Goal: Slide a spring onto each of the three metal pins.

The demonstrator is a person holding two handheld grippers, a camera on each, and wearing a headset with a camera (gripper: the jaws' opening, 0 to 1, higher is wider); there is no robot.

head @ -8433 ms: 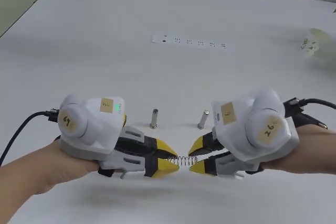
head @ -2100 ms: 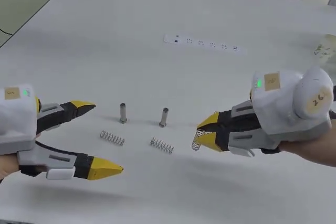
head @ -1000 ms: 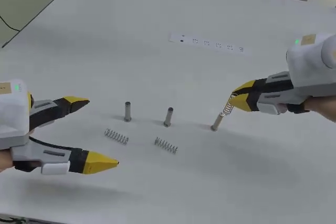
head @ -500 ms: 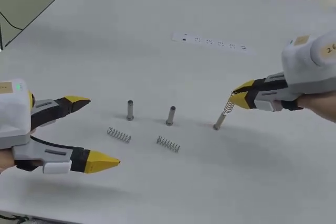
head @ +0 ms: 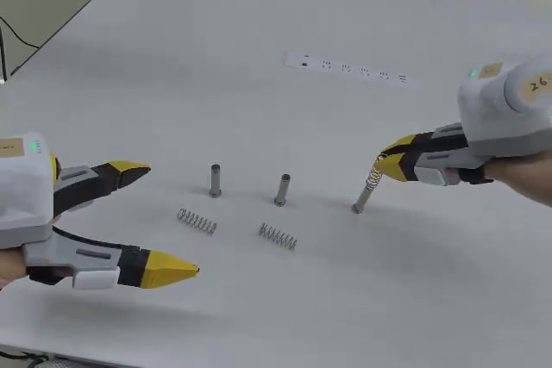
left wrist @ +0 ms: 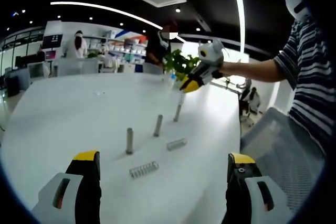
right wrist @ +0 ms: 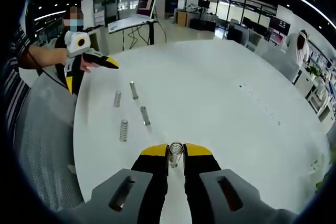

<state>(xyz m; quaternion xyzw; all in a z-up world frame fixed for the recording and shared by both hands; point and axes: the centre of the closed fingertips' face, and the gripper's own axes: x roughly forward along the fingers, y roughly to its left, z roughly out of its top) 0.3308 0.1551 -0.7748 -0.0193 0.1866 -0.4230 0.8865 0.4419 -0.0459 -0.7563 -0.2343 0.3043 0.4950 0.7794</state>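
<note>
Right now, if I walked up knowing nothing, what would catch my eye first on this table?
The yellow-tipped right gripper, at the right of the head view, pinches a spring onto a leaning metal pin. One loose spring lies before the bare left pin, a second loose spring before the bare middle pin. The left gripper hovers near left, fingers wide apart.

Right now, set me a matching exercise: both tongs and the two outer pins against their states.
Column one:
1. left tongs
2. right tongs
3. left pin
4. right pin

Column two:
A. leaning, with a spring around its top
B. wide open, holding nothing
C. upright and bare
D. shut on the spring

Pairs: 1-B, 2-D, 3-C, 4-A.
</note>
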